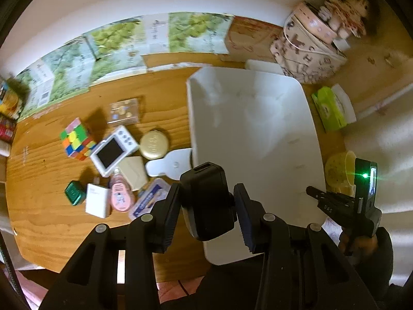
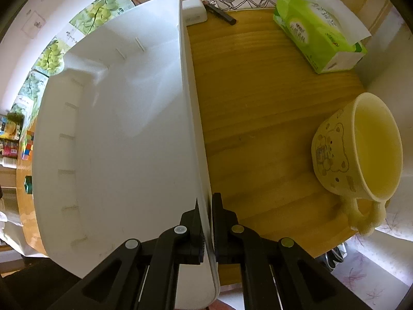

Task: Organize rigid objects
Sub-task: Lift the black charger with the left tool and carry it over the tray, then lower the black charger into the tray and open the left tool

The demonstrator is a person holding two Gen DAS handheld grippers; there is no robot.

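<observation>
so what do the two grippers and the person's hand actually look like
Both are matte black plastic. The left gripper has two ribbed jaws on angular linkage arms with cut-out slots, pinned by pale round rivets. The right gripper is built the same way; seen from the left wrist camera, its body carries a small screen and a green light. The hand holding it wears a black sleeve.

Both grippers, the left gripper [image 1: 206, 206] and the right gripper [image 2: 206, 224], are matte black plastic with ribbed fingers [image 1: 169, 214], triangular cut-outs and pale round rivets. A black sleeve shows at lower right.
</observation>
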